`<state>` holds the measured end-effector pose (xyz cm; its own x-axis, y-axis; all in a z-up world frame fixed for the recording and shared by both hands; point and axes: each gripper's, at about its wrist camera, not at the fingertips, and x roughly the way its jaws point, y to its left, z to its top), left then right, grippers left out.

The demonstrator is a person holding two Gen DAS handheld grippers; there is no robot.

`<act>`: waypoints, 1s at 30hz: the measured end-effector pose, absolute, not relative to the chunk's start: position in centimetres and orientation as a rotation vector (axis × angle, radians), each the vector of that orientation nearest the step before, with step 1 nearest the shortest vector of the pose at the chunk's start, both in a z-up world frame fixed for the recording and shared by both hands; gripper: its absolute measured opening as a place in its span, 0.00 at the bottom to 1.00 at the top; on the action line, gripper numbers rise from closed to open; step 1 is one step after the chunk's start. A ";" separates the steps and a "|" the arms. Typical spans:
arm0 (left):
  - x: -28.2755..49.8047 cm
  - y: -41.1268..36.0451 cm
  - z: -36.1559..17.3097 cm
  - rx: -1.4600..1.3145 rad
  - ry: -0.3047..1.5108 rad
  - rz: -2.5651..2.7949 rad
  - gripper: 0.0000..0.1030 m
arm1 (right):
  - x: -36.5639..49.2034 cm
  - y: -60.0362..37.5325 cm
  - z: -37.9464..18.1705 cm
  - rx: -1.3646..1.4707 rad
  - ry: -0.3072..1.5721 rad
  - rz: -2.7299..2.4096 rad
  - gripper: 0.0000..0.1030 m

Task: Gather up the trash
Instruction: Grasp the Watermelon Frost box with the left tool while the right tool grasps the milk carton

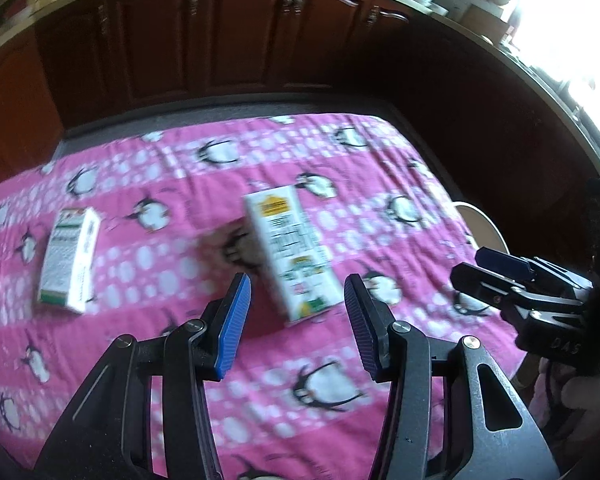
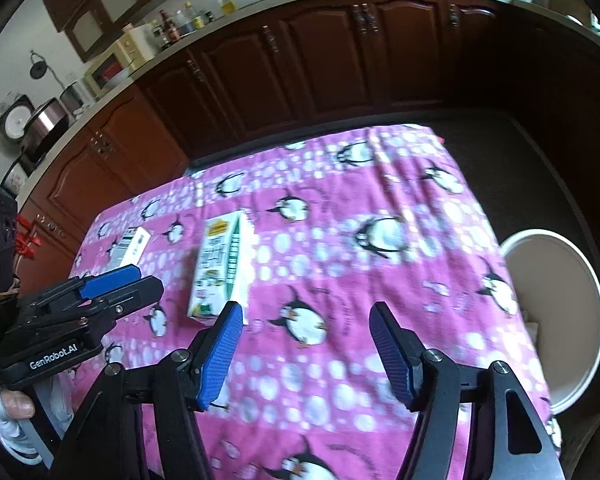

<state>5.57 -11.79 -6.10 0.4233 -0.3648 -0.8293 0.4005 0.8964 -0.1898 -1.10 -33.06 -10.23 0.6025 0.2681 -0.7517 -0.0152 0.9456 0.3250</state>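
A tall white drink carton lies flat on the pink penguin tablecloth, just ahead of my open, empty left gripper. A smaller white box lies to its left. In the right wrist view the carton lies ahead and left of my open, empty right gripper, and the small box is farther left. Each gripper shows in the other's view: the right one and the left one.
A white round bin stands on the floor beside the table's right edge; its rim also shows in the left wrist view. Dark wooden kitchen cabinets with a cluttered counter run behind the table.
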 end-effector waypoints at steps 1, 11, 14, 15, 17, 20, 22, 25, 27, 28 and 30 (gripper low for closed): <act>5.8 -10.8 -6.3 0.028 1.033 -0.466 0.46 | -0.9 -32.6 -10.2 0.296 0.916 0.174 0.62; 9.1 -1.4 -7.8 -0.063 1.069 -0.324 0.55 | 2.1 -28.6 -11.0 0.282 0.963 0.232 0.66; 10.8 1.3 -8.7 -0.089 1.093 -0.277 0.57 | 3.4 -27.2 -11.5 0.275 0.987 0.247 0.70; 11.4 2.1 -9.0 -0.094 1.097 -0.265 0.58 | 4.1 -26.5 -11.8 0.271 0.999 0.254 0.70; 12.3 3.2 -9.4 -0.090 1.100 -0.241 0.58 | 5.3 -25.5 -12.4 0.268 1.020 0.265 0.70; 13.7 4.2 -10.4 -0.087 1.113 -0.224 0.58 | 6.6 -24.6 -13.0 0.265 1.038 0.268 0.70; 14.5 4.6 -11.0 -0.083 1.123 -0.214 0.58 | 7.6 -24.1 -13.4 0.259 1.051 0.262 0.71; 15.5 4.7 -11.7 -0.049 1.122 -0.184 0.58 | 8.8 -23.4 -14.1 0.247 1.069 0.253 0.73; 16.1 4.4 -11.9 -0.022 1.107 -0.172 0.58 | 9.3 -23.1 -14.5 0.238 1.078 0.246 0.73; 16.3 4.3 -12.0 -0.013 1.109 -0.172 0.58 | 9.6 -22.9 -14.8 0.234 1.085 0.243 0.73; 16.8 4.4 -12.3 -0.025 1.127 -0.173 0.58 | 10.0 -22.7 -15.2 0.233 1.095 0.244 0.73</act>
<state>16.81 4.38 -12.32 0.4178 -0.1510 -0.8959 0.1253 0.9862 -0.1078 10.01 -22.75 -15.16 0.4362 0.3086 -0.8453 -0.0800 0.9489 0.3051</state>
